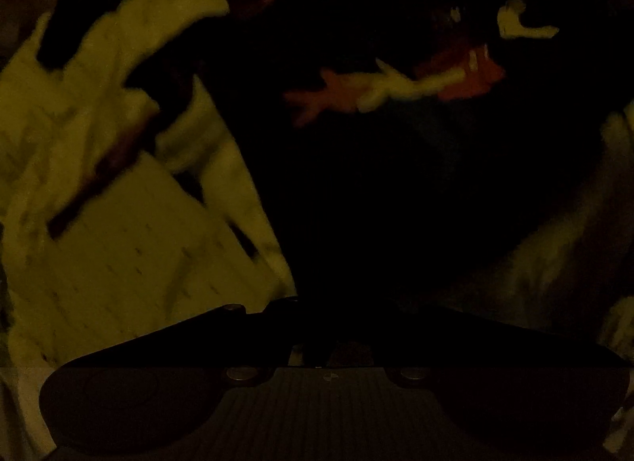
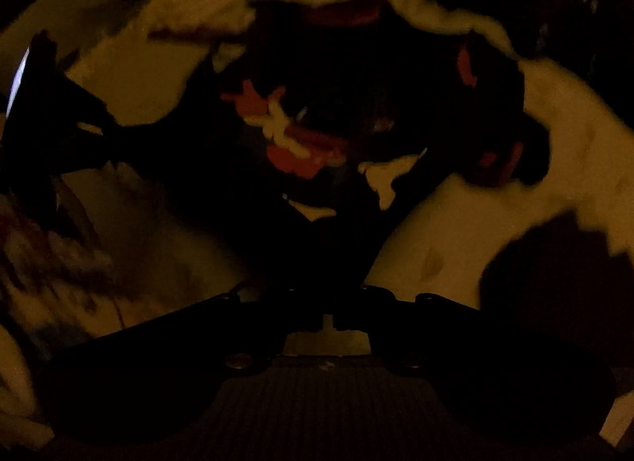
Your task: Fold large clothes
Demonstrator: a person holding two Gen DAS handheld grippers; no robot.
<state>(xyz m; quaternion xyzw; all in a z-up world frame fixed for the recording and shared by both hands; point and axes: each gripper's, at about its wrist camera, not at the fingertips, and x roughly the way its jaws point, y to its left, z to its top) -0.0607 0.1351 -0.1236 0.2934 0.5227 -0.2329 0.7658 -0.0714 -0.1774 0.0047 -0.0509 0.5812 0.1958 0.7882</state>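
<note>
A dark garment (image 1: pixel 396 183) with red and pale markings lies bunched on a light bedsheet (image 1: pixel 119 263), blurred in dim light. Both the left gripper (image 1: pixel 317 314) and the right gripper (image 2: pixel 329 302) are clenched on its dark cloth.

The garment (image 1: pixel 396 191) looks like soft matt cloth, dark, with a flat red and pale print (image 1: pixel 396 82) (blurred, so any weave is lost). Beneath it the pale surface (image 1: pixel 119 263) also reads as matt fabric, faintly flecked. The left gripper (image 1: pixel 317 326) and right gripper (image 2: pixel 329 302) have dull black plastic bodies, with small, slightly shiny metal screws (image 1: pixel 241 373) and a ribbed panel.
</note>
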